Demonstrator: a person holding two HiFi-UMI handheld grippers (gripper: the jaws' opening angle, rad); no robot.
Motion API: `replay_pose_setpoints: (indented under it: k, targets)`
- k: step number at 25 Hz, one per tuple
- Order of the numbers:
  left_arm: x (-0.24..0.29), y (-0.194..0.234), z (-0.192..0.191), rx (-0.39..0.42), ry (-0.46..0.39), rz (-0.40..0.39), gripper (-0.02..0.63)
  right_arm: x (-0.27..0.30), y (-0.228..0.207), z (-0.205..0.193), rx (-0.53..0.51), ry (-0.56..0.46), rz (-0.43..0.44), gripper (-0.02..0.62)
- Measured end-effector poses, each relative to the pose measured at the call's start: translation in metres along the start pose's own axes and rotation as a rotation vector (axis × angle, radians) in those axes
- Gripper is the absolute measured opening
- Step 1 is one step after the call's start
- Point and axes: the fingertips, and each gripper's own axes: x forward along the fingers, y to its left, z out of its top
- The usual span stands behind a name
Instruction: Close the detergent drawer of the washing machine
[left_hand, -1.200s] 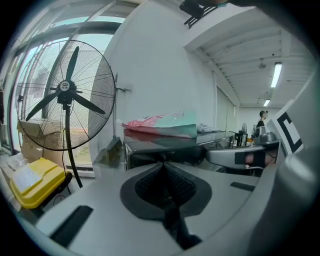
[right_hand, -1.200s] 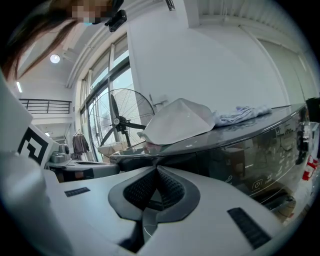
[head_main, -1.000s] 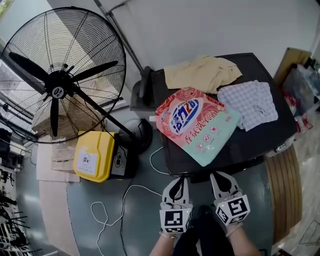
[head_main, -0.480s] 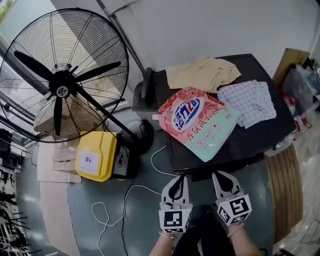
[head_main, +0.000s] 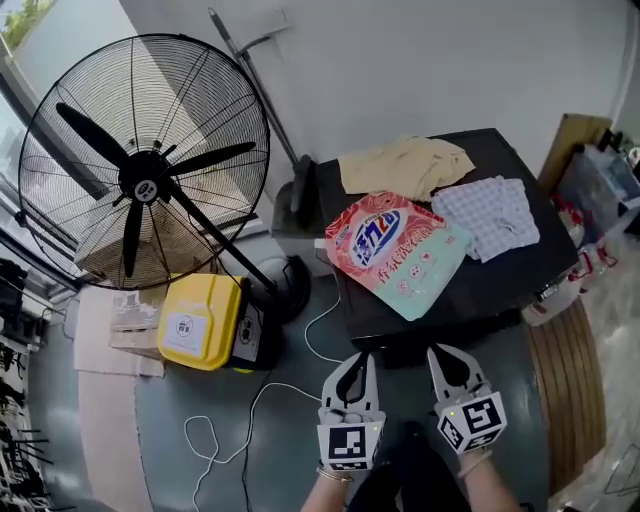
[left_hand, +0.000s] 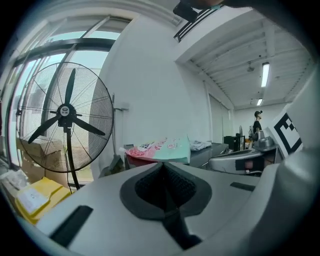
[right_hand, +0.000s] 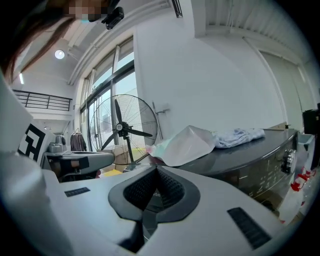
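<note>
As the drawer must be pushed in from the front, both tongs are held low before the washer (head_main: 510, 290), near its front edge and touching nothing. The left tongs (head_main: 361, 357) and right tongs (head_main: 441, 351) are closed tip to tip, with nothing between. The drawer is probably hidden under that edge.

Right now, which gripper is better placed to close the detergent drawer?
Probably the right gripper: it faces the front of the washing machine, while the left gripper sits by its left corner. Drawer unclear.
</note>
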Motion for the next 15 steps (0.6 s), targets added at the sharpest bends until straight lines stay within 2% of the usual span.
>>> replay_pose_setpoints:
  k: [9,15]
  targets:
    - [-0.033,0.006,0.039,-0.012,-0.063,0.045,0.017,-0.032,0.018,0.044,-0.070,-0.074,-0.015,0.023]
    - [-0.057,-0.005,0.068,0.022,-0.109,0.019,0.017,-0.056,0.037,0.073,-0.108,-0.126,-0.016,0.023]
